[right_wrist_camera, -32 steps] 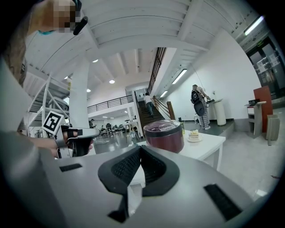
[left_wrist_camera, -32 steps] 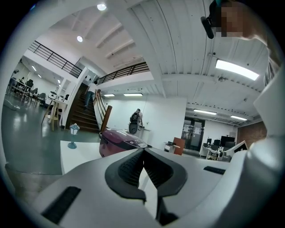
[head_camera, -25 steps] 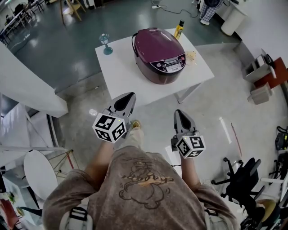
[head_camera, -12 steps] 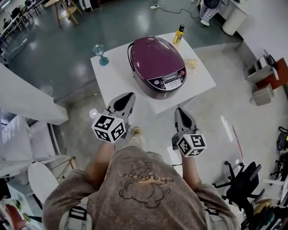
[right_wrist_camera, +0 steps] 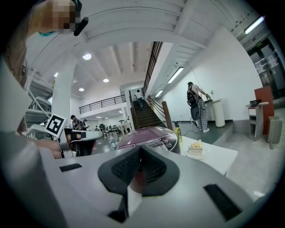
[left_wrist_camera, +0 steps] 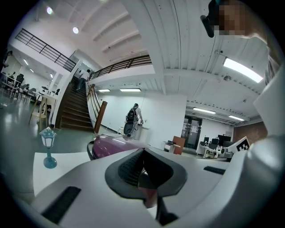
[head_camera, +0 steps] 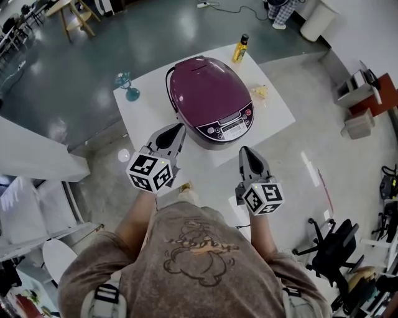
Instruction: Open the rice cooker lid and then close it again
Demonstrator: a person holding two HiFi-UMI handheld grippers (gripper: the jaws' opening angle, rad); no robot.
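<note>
A purple rice cooker (head_camera: 211, 99) with its lid down and a control panel facing me stands on a small white table (head_camera: 149, 115). It shows in the left gripper view (left_wrist_camera: 111, 144) and in the right gripper view (right_wrist_camera: 149, 136) too. My left gripper (head_camera: 176, 129) is shut and empty, its tips over the table's near edge, just left of the cooker's front. My right gripper (head_camera: 245, 152) is also shut and empty, a little short of the table, below the cooker's panel. Neither one touches the cooker.
On the table stand a teal lamp-shaped ornament (head_camera: 126, 84) at the left, a yellow bottle (head_camera: 240, 48) behind the cooker and a slice of cake on a plate (head_camera: 259, 92) at the right. An office chair (head_camera: 336, 245) is at lower right. A person (head_camera: 277, 9) stands far behind.
Both grippers and I have moved towards the table. The cooker now sits nearer in view, and the left gripper's tips have reached the table's near edge.
</note>
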